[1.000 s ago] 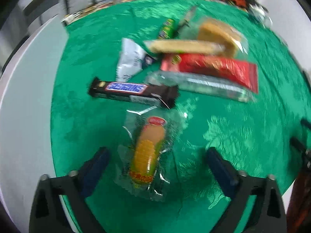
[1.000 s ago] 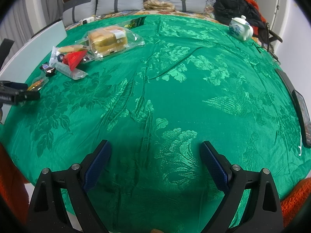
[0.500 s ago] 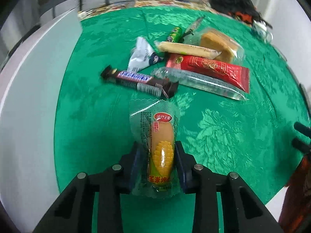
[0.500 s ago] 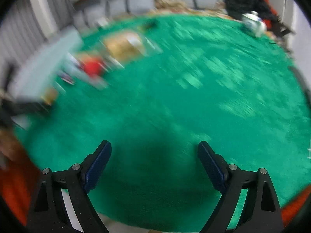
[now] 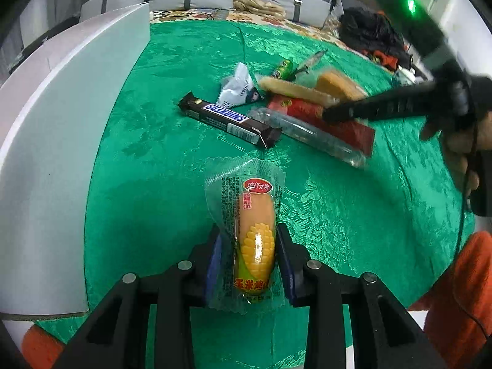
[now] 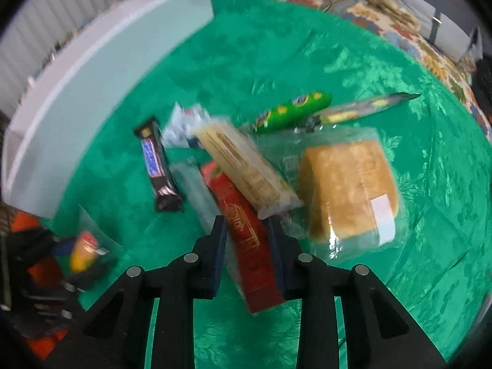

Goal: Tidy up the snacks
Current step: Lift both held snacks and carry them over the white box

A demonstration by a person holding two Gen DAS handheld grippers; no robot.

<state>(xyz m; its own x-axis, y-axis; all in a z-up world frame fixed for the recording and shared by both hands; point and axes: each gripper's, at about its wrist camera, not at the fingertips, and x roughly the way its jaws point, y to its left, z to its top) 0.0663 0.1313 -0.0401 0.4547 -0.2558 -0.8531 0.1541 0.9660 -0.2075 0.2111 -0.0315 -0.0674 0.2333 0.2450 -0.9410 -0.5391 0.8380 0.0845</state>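
Left gripper (image 5: 248, 247) clamped on a corn sausage packet (image 5: 249, 236) above green tablecloth (image 5: 160, 166), Snickers bar (image 5: 229, 120) beyond, right gripper (image 5: 330, 112) (blurred) over the red packet (image 5: 353, 127).

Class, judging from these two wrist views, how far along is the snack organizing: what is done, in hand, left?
Done: nothing visibly sorted. In hand: the left gripper grips the corn sausage pack; the right gripper is closing around the red packet. Left: the Snickers bar, bread, green sausage and other wrappers lie jumbled on the green cloth.

left gripper (image 5: 248, 246) clamped, right gripper (image 6: 247, 240) closing
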